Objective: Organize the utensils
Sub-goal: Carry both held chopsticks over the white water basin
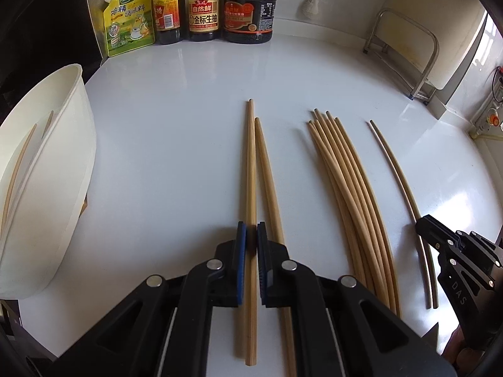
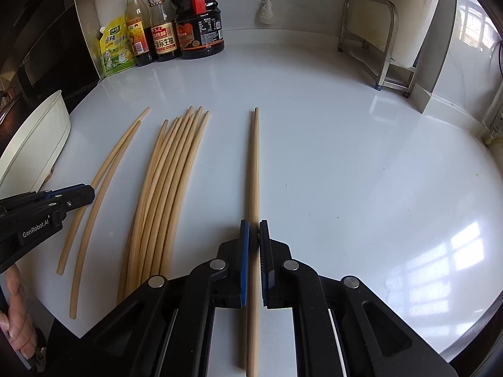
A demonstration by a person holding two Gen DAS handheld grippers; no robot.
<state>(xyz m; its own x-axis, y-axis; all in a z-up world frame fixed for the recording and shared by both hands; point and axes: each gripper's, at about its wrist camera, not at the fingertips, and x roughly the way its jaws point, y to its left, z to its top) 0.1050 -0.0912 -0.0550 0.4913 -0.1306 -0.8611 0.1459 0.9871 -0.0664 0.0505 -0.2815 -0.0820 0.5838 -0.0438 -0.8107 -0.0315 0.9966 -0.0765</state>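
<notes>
A white countertop (image 1: 195, 100) is filling both views, glossy and catching window glare toward four o'clock in the right wrist view. A white tub (image 1: 53, 169) is sitting at nine o'clock in the left wrist view, with a couple of chopsticks leaning inside it. A metal rack (image 2: 377, 31) is standing at one o'clock in the right wrist view, against the back wall. Four condiment containers are lining the back edge at eleven o'clock: a dark soy jug (image 1: 250, 12), two sauce bottles (image 1: 202, 9) and a yellow-green pouch (image 1: 129, 22).

A loose bundle of chopsticks (image 1: 349, 188) is lying on the counter at three o'clock of the left gripper, tips fanning toward the back wall.

The left gripper (image 1: 251, 235) is closing its blue pads on a single chopstick (image 1: 251, 163), jaws nearly together around the shaft. A second chopstick (image 1: 267, 169) is lying just beside it at the right pad; whether it is touching that pad cannot be told.

The right gripper (image 2: 254, 235) is likewise pinching one chopstick (image 2: 255, 163), which is running straight toward twelve o'clock, well apart from the bundle at its nine o'clock.
</notes>
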